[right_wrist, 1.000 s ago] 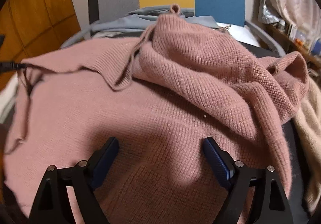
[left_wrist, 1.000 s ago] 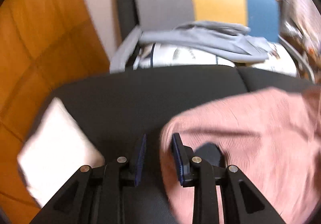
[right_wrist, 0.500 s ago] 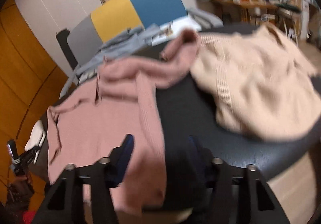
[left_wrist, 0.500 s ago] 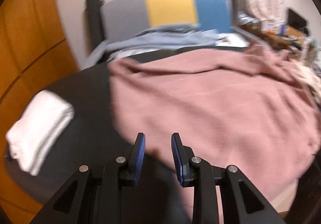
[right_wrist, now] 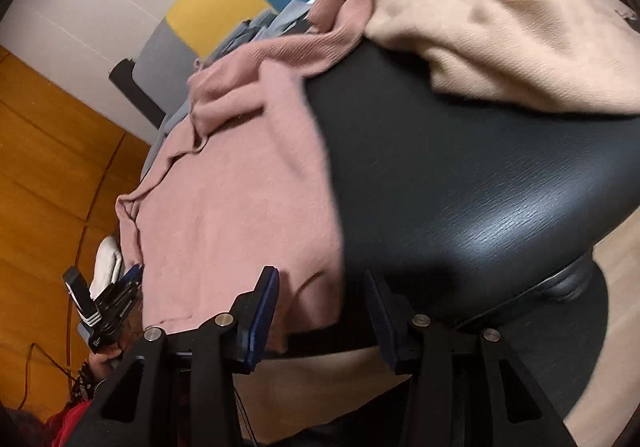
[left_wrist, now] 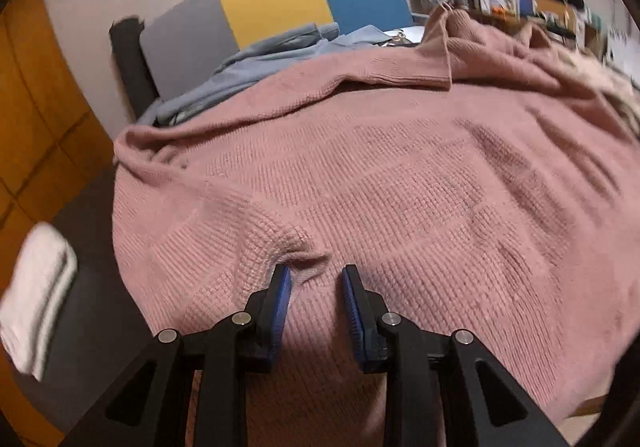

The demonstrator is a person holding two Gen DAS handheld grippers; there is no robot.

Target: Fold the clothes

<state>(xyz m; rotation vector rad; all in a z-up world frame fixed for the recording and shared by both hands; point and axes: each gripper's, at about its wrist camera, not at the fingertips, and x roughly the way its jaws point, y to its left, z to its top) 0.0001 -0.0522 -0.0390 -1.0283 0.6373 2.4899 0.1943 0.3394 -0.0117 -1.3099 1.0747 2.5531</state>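
On the black round surface [right_wrist: 460, 175], a pink knitted sweater [left_wrist: 400, 187] now lies spread.
Left tongs [left_wrist: 316, 275], previously beside it, stand apart above it; right tongs [right_wrist: 324, 283] have just narrowed, gripping nothing.

I find the sweater [left_wrist: 400, 187] spread across the bench [right_wrist: 460, 175], covering its left part. A second sweater [right_wrist: 500, 19] lies at the far right, one sleeve of the first touching it. A folded cloth [left_wrist: 36, 299] sits left of the sweater. Behind the bench stands a chair [left_wrist: 280, 7] with a garment [left_wrist: 256, 63] heaped on it.
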